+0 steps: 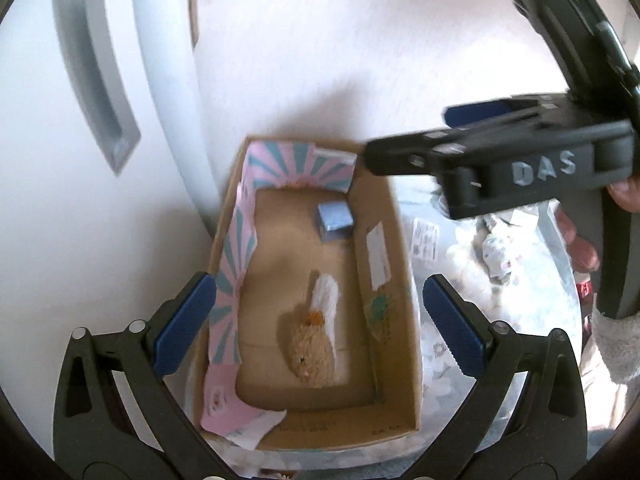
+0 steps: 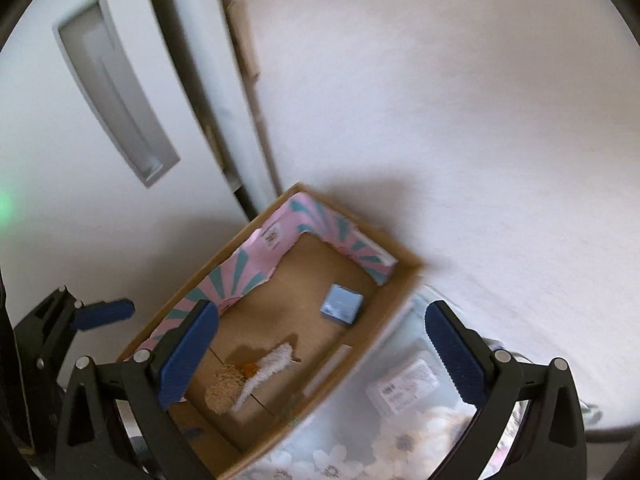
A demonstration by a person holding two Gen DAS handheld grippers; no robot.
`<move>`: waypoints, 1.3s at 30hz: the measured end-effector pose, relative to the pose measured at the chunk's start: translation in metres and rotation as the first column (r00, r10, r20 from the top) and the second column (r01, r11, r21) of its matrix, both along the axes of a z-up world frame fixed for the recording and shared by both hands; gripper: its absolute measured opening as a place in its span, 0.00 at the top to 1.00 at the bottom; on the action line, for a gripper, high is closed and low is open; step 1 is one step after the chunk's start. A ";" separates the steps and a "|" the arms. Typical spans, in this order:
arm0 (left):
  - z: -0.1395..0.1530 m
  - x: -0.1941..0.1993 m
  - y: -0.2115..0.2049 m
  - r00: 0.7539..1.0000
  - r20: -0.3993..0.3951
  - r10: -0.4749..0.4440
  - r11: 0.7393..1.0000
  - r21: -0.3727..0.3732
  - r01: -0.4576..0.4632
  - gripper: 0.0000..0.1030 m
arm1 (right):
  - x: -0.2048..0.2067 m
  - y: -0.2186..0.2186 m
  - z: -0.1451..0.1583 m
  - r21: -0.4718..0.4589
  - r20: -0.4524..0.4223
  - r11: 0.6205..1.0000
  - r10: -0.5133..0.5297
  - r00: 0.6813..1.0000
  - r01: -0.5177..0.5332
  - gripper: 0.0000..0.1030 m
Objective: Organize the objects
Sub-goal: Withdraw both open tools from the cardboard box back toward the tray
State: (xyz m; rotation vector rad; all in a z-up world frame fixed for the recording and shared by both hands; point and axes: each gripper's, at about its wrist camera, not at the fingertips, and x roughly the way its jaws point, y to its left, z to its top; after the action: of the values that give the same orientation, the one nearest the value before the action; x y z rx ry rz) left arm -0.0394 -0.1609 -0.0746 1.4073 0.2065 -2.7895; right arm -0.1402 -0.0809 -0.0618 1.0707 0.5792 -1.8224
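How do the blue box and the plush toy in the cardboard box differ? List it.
The blue box is hard-edged, squarish and plain pale blue; the plush toy is fuzzy, elongated and tan with white and an orange spot. The blue box sits near the cardboard box's far end, by its pink-and-teal lining; the plush toy lies nearer the cameras, midway along the floor. Both rest loose on the cardboard floor, apart and ungripped.

Bright, soft daylight (motion-blurred throughout), fisheye-curved edges, faint shadows.
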 end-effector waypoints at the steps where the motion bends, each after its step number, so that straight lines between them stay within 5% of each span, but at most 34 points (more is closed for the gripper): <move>1: 0.002 -0.001 0.003 1.000 -0.016 -0.011 1.000 -0.007 0.011 0.00 | -0.001 0.008 0.007 -0.010 -0.004 1.000 -0.018 1.000 0.018 0.00; 9: 0.038 -0.014 0.022 0.992 -0.090 -0.091 0.995 -0.040 0.087 0.00 | -0.009 0.081 0.046 -0.101 -0.043 0.977 -0.193 0.980 0.188 0.00; 20: 0.067 -0.025 0.072 0.974 -0.167 -0.155 0.988 -0.021 0.154 0.00 | -0.009 0.172 0.074 -0.173 -0.165 0.919 -0.382 0.909 0.354 0.00; 33: 0.060 -0.036 0.134 0.970 -0.148 -0.193 0.979 0.038 0.200 0.00 | -0.021 0.273 0.076 -0.208 -0.170 0.842 -0.532 0.830 0.497 0.00; 39: 0.048 -0.039 0.161 0.974 -0.122 -0.190 0.979 0.045 0.197 0.00 | -0.030 0.308 0.060 -0.201 -0.151 0.835 -0.543 0.826 0.512 0.00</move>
State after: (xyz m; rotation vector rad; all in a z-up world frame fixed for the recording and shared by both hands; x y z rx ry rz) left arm -0.0785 0.0003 -0.0271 1.3443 0.1583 -3.0512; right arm -0.1698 0.2267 -0.0020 1.0109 0.2566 -2.4433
